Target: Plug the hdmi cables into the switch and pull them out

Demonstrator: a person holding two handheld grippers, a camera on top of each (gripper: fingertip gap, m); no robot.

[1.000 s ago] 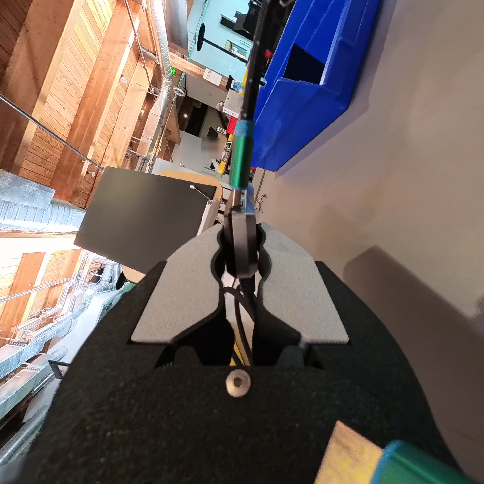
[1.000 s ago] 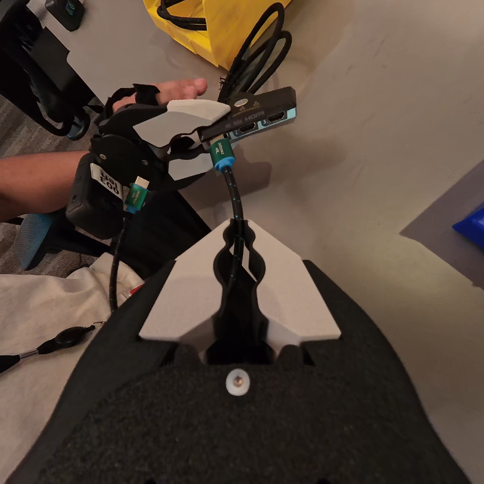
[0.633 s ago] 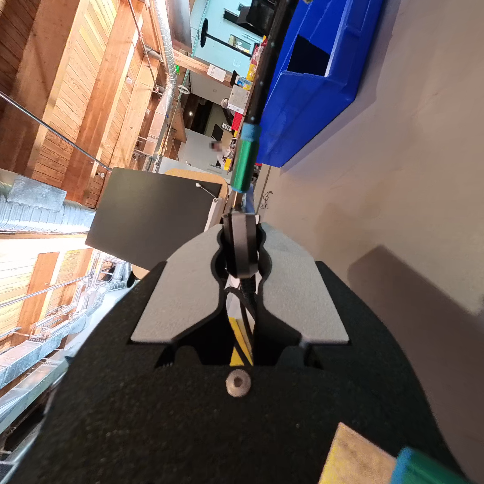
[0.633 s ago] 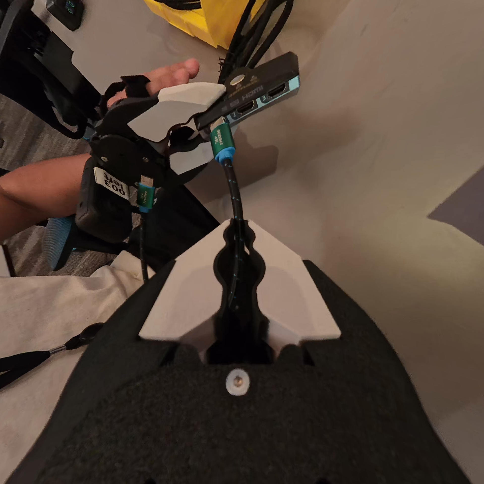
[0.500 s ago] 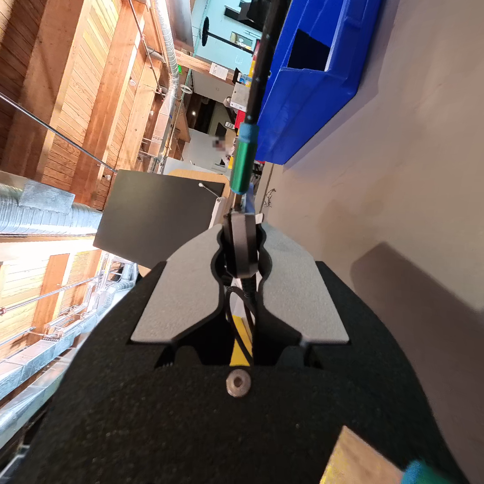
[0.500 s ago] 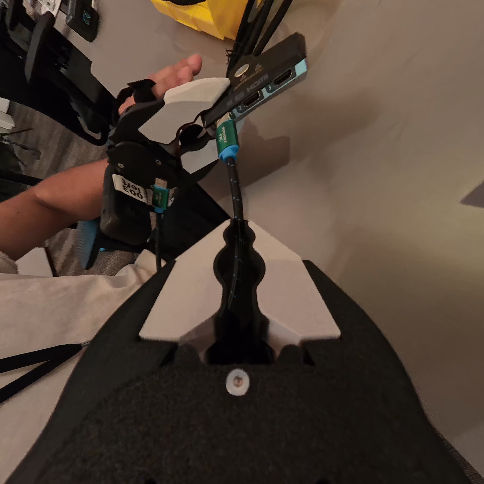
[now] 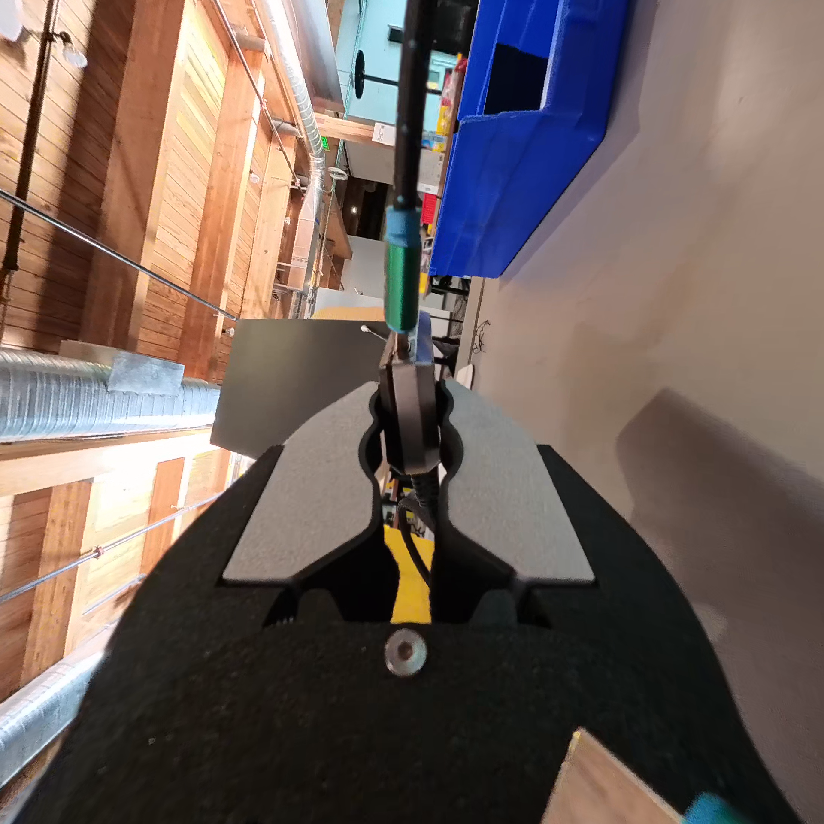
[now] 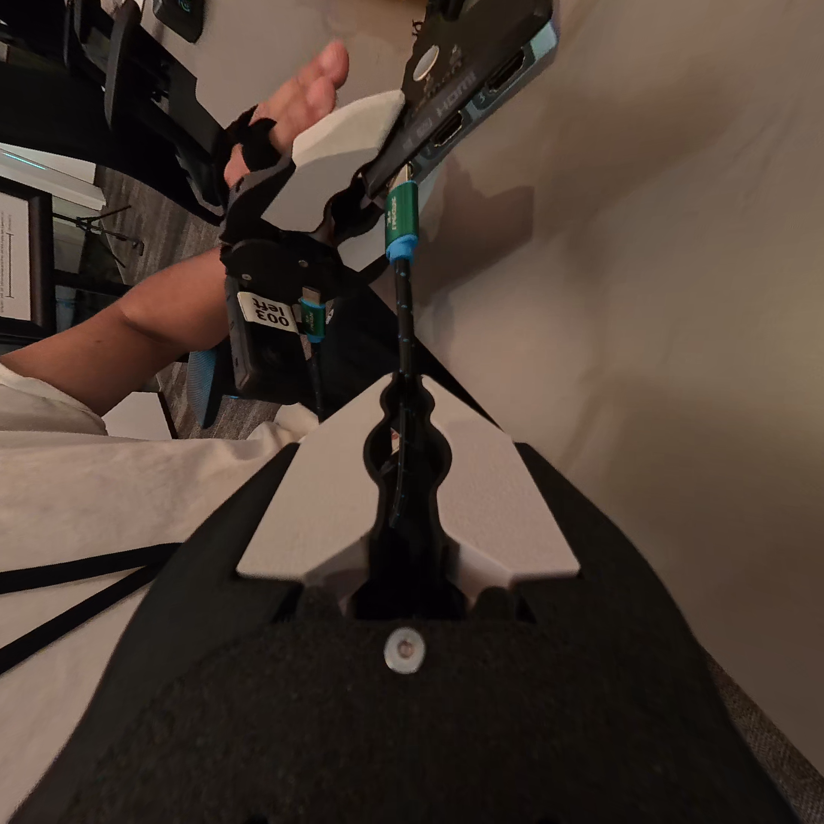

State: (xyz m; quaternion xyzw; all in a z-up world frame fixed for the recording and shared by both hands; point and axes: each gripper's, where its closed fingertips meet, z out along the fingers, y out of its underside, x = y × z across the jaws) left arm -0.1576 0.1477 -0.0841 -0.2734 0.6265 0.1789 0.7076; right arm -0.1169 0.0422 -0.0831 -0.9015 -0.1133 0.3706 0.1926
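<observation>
My left gripper (image 7: 410, 388) is shut on the near end of the black HDMI switch (image 7: 408, 419), held edge-on above the table. A green HDMI plug (image 7: 401, 285) sits in the switch's far face, and its black cable (image 7: 412, 89) runs away from me. In the right wrist view my right gripper (image 8: 405, 383) is shut on that braided cable (image 8: 403, 321), a short way behind the green plug (image 8: 401, 218). A little bare metal shows between plug and switch (image 8: 463, 89). Two other ports (image 8: 448, 129) are empty. The left gripper (image 8: 374, 178) clamps the switch's left end.
A blue bin (image 7: 526, 147) stands on the grey table (image 7: 691, 223) beyond the switch. Something yellow (image 7: 410, 575) shows between my left fingers. A person's hand (image 8: 307, 98) and forearm (image 8: 111, 330) hold the left gripper. White cloth (image 8: 89, 490) and black straps (image 8: 80, 575) lie at the left.
Both grippers have swung together. In the right wrist view the switch and left gripper are closer, higher and more tilted, and the yellow bag has left the view. The grips are unchanged.
</observation>
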